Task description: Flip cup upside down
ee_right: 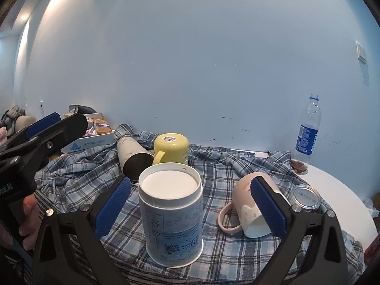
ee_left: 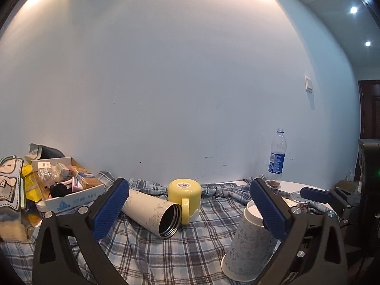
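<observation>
Between wide right tongs (ee_right: 190, 204), inverted paper cup (ee_right: 172, 216), clearance both sides.

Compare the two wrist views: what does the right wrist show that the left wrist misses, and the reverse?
Right wrist only: the pink mug lying on its side, and the person's hand holding the left gripper.
Left wrist only: the inside of the cardboard box of clutter.
Both: upside-down paper cup, upside-down yellow mug, steel tumbler on its side, water bottle, plaid cloth, open right gripper.
</observation>
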